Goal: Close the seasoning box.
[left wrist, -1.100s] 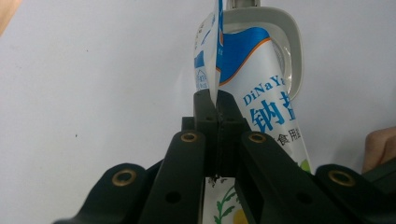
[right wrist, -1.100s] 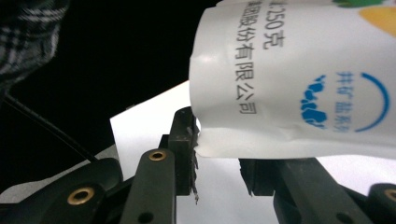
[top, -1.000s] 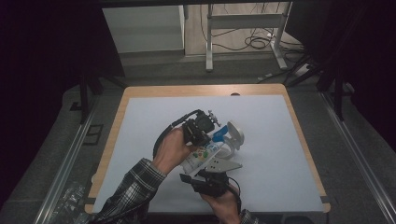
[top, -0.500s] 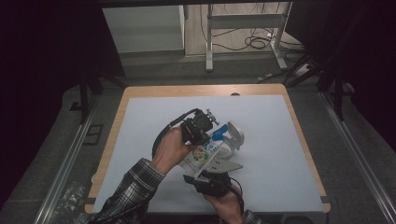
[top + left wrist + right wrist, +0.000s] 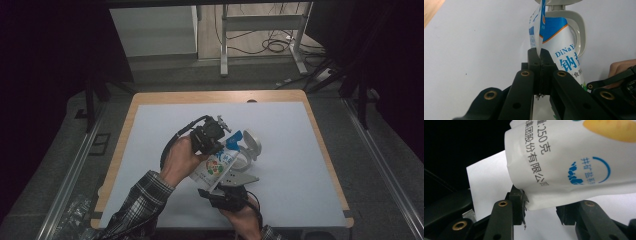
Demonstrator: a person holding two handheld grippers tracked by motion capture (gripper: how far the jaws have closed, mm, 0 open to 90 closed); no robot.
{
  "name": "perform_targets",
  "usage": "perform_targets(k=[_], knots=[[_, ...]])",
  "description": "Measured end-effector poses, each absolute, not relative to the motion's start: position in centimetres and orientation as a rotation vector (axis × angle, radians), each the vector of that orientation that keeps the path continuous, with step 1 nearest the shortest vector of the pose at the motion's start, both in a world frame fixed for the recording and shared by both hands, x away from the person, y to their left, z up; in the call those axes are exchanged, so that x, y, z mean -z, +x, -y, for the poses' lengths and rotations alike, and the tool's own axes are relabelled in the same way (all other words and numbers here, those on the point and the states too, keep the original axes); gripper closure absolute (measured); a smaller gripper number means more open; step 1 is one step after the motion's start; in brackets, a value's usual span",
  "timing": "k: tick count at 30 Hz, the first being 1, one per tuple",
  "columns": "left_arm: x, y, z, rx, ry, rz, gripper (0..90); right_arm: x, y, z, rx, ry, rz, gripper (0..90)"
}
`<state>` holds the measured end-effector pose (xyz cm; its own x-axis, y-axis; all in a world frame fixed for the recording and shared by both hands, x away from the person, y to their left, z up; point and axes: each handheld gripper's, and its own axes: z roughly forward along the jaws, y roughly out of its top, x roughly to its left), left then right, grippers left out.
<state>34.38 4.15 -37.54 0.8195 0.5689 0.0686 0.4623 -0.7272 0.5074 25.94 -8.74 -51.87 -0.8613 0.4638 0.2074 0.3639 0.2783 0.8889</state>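
Hovering over the pale table, I am tilting the salt pouch so its blue top is leaning toward the white lidded container, so the lifting looks done to me and the pouring is not showing yet. My left claw is clenching the pouch's upper seam, while my right claw, whose jaws have just been opening, is standing released around the bottom corner, one pad just touching

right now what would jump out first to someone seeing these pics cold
The white and blue printed pouch, held up over the middle of the pale table, draws the eye first. The left gripper is clamped on its thin top edge, while the right gripper has just been opening under its bottom corner. Behind the pouch lies a white lidded container.
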Motion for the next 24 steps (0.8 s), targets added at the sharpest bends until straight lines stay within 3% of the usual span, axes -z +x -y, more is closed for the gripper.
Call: perform_targets(k=[24], knots=[[37.3,34.0,-6.9,-0.22,2.422,-0.779,90.0,52.5,26.6,8.8,-1.572,0.826,-2.453,53.1]])
